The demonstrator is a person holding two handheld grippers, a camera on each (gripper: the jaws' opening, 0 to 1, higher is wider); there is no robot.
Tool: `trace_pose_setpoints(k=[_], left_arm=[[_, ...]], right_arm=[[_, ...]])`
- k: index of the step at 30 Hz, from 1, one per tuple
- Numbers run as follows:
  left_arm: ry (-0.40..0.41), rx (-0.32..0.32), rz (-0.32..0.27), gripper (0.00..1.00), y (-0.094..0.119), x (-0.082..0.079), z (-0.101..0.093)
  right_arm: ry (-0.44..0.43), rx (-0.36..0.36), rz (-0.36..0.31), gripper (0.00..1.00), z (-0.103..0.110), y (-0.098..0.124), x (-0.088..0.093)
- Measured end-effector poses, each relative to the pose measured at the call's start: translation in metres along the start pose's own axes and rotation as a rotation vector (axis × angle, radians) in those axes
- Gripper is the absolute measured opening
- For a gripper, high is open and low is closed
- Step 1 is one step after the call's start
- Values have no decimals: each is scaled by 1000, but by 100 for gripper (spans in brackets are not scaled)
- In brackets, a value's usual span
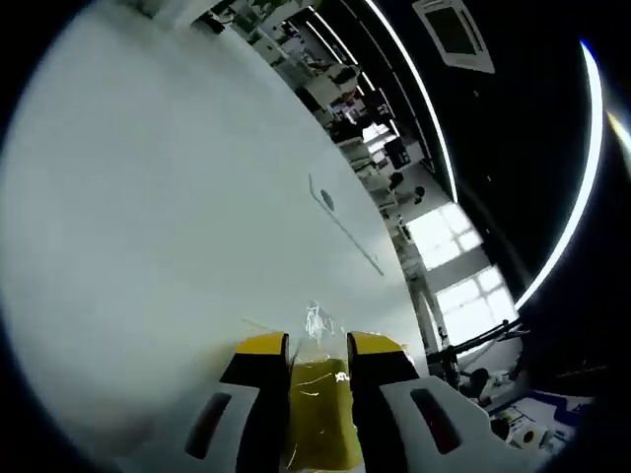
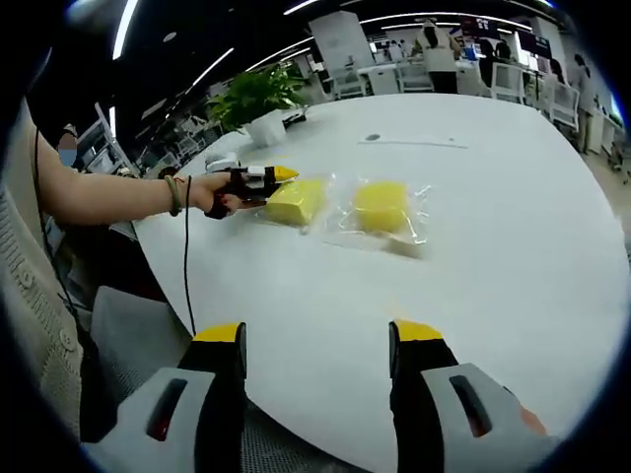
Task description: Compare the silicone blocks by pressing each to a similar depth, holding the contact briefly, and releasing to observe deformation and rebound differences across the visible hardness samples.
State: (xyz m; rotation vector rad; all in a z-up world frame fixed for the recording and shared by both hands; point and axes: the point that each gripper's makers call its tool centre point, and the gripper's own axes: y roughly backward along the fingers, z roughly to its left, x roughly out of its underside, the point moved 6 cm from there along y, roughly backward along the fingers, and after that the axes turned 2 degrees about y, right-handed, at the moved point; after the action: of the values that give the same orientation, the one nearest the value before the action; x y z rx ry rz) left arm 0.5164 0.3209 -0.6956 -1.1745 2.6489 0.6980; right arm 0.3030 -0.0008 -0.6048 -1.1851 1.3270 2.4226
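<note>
On the white round table (image 2: 513, 246) lie two yellow silicone blocks in clear bags, side by side. The left gripper (image 2: 281, 175) presses its nearly closed jaws onto the left block (image 2: 296, 200), the right block (image 2: 383, 205) lying untouched just beside it. Nearer the table's edge, the right gripper (image 2: 317, 340) hovers with jaws wide apart, holding nothing.

You are at a big white round table (image 2: 513, 246) in a large office. Long strip lights (image 1: 414, 89) run across the dark ceiling. Bright windows (image 1: 444, 232) glow far off. A green plant (image 2: 258, 94) stands behind the table, with white desks (image 2: 414, 74) beyond.

White round table (image 2: 513, 256); potted plant (image 2: 258, 99) at far edge (office desks behind).
</note>
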Motion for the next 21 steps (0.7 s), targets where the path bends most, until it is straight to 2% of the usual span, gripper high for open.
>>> trace_pose_setpoints(k=[2,11,21], left_arm=[[19,6,-9,21,-2,1,2],[2,39,12,11,-8,5,-9],[-45,58,-11,0,-12,2,-20]], right_arm=[[11,7,11,53,-2,0,1],[30,17,17,53,-5,3,-3],[28,24,18,53,-5,4,-1]])
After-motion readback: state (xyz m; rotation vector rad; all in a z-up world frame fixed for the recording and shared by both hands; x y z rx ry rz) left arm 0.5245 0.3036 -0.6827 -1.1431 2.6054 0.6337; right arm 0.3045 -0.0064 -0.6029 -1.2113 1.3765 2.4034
